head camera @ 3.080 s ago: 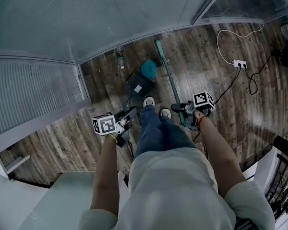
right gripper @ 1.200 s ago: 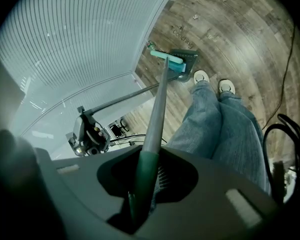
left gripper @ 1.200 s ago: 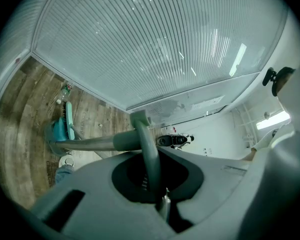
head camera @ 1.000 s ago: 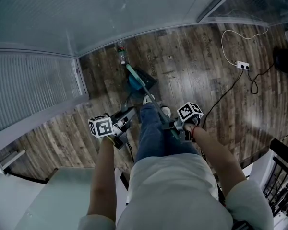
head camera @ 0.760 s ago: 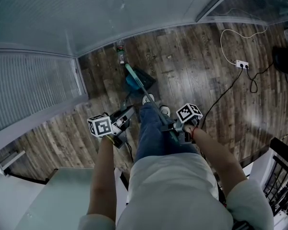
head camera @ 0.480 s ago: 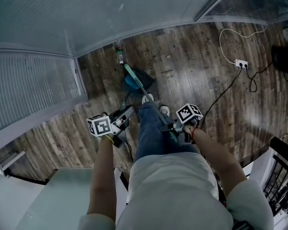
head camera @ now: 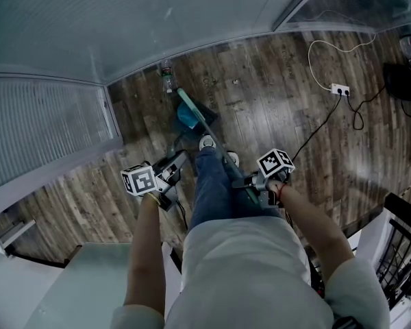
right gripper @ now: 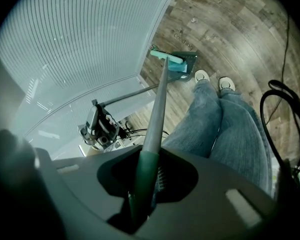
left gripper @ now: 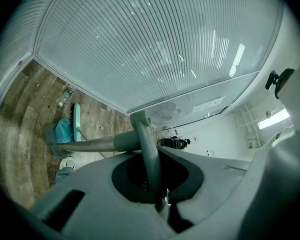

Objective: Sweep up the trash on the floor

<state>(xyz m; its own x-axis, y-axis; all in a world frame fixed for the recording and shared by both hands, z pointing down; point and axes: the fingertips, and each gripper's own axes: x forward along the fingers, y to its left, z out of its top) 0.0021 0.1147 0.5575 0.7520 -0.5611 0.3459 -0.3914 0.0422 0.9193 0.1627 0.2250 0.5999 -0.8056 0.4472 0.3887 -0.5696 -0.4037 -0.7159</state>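
- Head view looks steeply down on a person in jeans and light shoes [head camera: 207, 142] who stands on a wooden plank floor [head camera: 281, 115] with a tool in each hand.
- The left tool [head camera: 179, 160] [left gripper: 153, 184] has its jaws pressed together on the grey loop at the top of the dustpan's long handle. No gap shows between them in the left gripper view.
- From that loop a grey tube runs down to the dark dustpan [head camera: 207, 118] [right gripper: 186, 67], which sits on the floor just ahead of the shoes.
- The right tool [head camera: 238, 182] [right gripper: 142, 184] pinches the green grip at the top of the broom [head camera: 212, 142] [right gripper: 157, 99].
- The broom's shaft slants up and away in front of the legs, toward the ribbed wall [head camera: 123, 26].
- The teal broom head [head camera: 185, 114] [left gripper: 65, 131] [right gripper: 167, 59] lies at the dustpan, right against it. Whether the bristles press on the floor cannot be told.
- A clear bottle [head camera: 166, 75] [left gripper: 65, 95] lies on the floor at the foot of the wall, just beyond the broom head.
- One small scrap of trash [head camera: 234, 82] [right gripper: 193, 20] lies on bare planks to the right of the dustpan, apart from it.
- A white power strip [head camera: 340, 88] with a looping white cord and a black cable lies well apart on the right.
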